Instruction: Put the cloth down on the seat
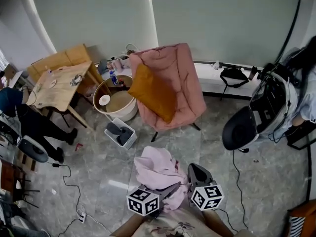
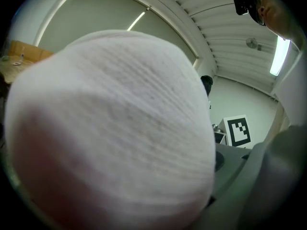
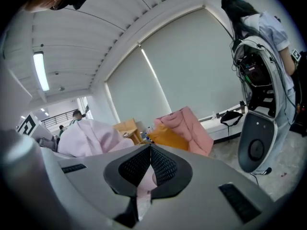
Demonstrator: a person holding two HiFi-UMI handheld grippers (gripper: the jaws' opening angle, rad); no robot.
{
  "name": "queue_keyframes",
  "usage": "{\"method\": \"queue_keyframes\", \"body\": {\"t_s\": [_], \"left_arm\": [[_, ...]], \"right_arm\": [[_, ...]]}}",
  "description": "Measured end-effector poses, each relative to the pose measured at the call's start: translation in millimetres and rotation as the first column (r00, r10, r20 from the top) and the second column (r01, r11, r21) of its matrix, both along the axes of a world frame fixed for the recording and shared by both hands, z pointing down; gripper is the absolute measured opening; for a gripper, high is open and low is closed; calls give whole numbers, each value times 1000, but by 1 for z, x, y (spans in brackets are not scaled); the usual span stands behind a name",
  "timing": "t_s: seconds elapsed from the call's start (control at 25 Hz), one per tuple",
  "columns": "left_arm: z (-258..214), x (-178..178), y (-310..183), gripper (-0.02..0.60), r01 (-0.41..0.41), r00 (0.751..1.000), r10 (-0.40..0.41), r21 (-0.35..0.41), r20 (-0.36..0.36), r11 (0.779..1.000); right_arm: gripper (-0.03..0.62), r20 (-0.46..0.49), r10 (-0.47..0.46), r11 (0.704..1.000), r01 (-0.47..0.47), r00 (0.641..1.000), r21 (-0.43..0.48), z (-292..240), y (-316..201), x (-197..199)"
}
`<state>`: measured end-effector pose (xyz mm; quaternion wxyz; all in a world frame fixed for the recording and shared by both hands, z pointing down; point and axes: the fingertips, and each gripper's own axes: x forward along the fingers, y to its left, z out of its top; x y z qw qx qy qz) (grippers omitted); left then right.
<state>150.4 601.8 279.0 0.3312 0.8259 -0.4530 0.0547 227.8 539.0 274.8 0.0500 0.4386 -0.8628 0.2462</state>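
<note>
A pale pink cloth is bunched up in the air at the bottom middle of the head view, between my two grippers. My right gripper is shut on a thin fold of it, which shows between the closed pads. My left gripper sits under the bunch; the cloth fills its view and hides its jaws. Ahead stands the pink armchair with an orange cushion leaning on its seat. The chair is about a body length beyond the cloth.
A round tub and a grey box stand left of the chair. A wooden table and a seated person are further left. A black and white pod chair is at right. Cables cross the floor.
</note>
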Motion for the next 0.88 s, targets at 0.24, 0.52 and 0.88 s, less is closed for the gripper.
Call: {"method": "queue_keyframes", "body": {"t_s": [0.24,0.52,0.88], "left_arm": [[-2,19,-26,393,31,999,-32,-34,-22,999],[-3,11,-35,393,25,1000,-24,-48,8,999],[7,4,-58,393,13,999,-15,-58,-30,998]], "right_arm": [[18,40,36,999,-35,999,-27,5,-30,36],[18,107,75,991,-62,991,-119,12,-29,35],[18,57,59,993,-53,997,-106,12,-53,21]]}}
